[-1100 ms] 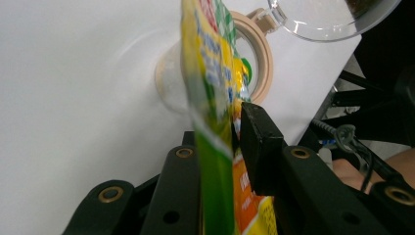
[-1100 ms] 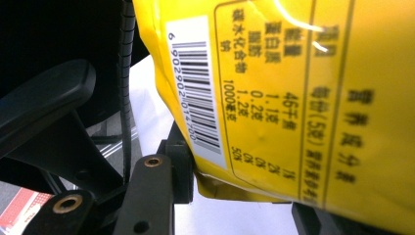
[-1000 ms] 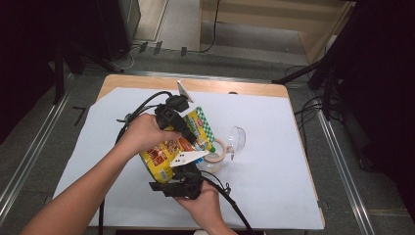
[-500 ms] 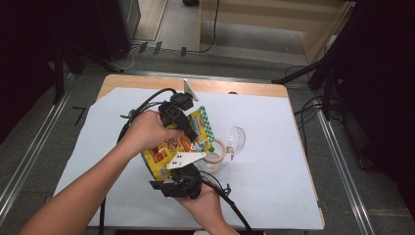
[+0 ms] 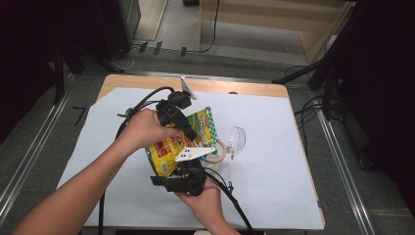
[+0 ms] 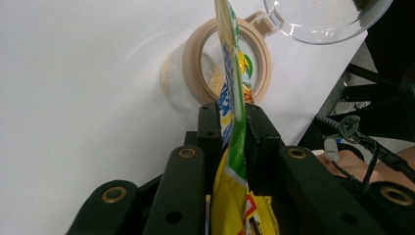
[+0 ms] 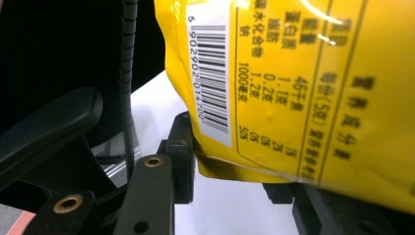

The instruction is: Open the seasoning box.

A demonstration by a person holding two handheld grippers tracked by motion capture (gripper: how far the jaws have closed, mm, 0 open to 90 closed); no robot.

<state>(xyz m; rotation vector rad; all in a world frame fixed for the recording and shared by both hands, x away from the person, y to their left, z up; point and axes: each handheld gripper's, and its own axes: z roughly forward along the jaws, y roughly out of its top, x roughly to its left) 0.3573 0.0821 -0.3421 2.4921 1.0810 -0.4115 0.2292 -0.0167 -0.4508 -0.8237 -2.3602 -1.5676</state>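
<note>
The person's left forearm comes in from the lower left of the high view, and the left hand (image 5: 144,129) holds the left claw (image 5: 188,131) pointing toward the far right over the counter (image 5: 274,196). The right hand (image 5: 205,198) comes up from the bottom edge, with the right claw (image 5: 183,174) aimed away from the person.

A yellow and green snack packet (image 5: 183,142) hangs between the two claws above the counter. In the left claw view, the left claw (image 6: 234,122) pinches the packet (image 6: 232,147) edge-on at its green end; its jaws have just eased slightly wider, with the packet between them. In the right claw view, the right claw (image 7: 235,161) grips the packet's yellow bottom corner (image 7: 274,98), barcode side facing the camera.

Just beyond the packet's top lies a clear jar (image 6: 195,73) with a beige rim and pale yellow grains inside. Its clear hinged lid (image 6: 323,17) is swung open.
</note>
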